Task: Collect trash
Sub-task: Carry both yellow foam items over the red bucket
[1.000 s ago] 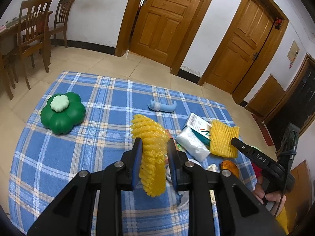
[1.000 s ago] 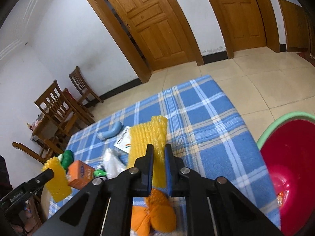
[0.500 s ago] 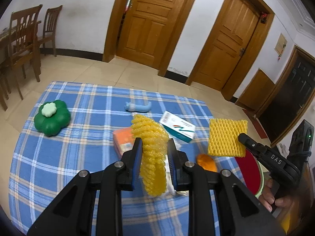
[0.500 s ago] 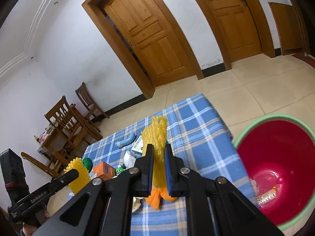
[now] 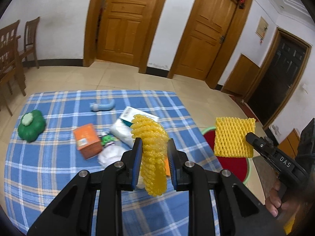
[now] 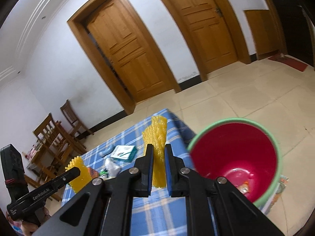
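Observation:
My left gripper (image 5: 154,147) is shut on a rolled yellow foam net (image 5: 152,147), held above the blue checked tablecloth (image 5: 49,169). My right gripper (image 6: 158,153) is shut on a second, flat yellow foam net (image 6: 157,137), which also shows in the left wrist view as the flat foam net (image 5: 233,136) hanging over the bin. The red bin with a green rim (image 6: 236,157) stands on the floor just right of the table, some scraps at its bottom. In the right wrist view the left gripper (image 6: 75,172) carries its net at the lower left.
On the cloth lie an orange box (image 5: 87,140), a white and teal carton (image 5: 137,114), crumpled white wrappers (image 5: 110,154), a small green wrapper (image 5: 107,138), a blue tube toy (image 5: 102,106) and a green flower-shaped container (image 5: 31,125). Wooden chairs (image 5: 11,53) stand at the left; doors behind.
Both grippers have risen and swung right with their foam nets. The right gripper's net now hangs by the red bin, which fills more of the right wrist view.

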`<state>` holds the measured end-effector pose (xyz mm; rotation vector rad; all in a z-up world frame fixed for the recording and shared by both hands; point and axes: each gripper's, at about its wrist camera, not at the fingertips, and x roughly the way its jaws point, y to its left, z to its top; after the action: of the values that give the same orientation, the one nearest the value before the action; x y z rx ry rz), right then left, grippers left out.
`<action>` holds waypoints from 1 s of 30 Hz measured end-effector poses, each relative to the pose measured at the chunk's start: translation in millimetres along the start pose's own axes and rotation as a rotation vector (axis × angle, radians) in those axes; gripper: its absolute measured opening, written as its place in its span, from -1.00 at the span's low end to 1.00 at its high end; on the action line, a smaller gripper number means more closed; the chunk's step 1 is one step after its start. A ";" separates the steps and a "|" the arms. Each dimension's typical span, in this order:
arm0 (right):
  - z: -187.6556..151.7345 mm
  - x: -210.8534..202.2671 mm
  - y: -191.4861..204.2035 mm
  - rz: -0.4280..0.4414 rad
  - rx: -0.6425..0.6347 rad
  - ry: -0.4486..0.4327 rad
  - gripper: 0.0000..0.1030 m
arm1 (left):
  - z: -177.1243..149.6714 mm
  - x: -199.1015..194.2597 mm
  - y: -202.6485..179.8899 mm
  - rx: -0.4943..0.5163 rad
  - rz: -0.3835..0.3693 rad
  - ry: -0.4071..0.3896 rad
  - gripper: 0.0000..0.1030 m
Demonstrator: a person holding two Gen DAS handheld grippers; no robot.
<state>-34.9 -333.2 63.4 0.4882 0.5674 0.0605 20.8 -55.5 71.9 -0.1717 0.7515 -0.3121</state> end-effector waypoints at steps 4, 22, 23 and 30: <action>2.1 -10.9 -20.6 -0.038 0.040 -0.020 -0.76 | 0.7 7.2 -24.3 0.043 -0.041 0.021 -0.52; -11.0 -11.8 -110.5 -0.223 0.166 0.004 -0.72 | -7.5 74.5 -129.9 0.200 -0.175 0.149 -0.52; -12.7 -12.7 -114.8 -0.227 0.167 0.005 -0.70 | -8.7 79.9 -136.7 0.211 -0.181 0.157 -0.52; -23.2 -8.8 -132.1 -0.249 0.165 0.028 -0.69 | -14.5 106.4 -167.0 0.255 -0.215 0.198 -0.52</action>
<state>-64.8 -441.8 -10.0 0.5743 0.6602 -0.2181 47.7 -249.2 37.0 0.0208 0.8824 -0.6324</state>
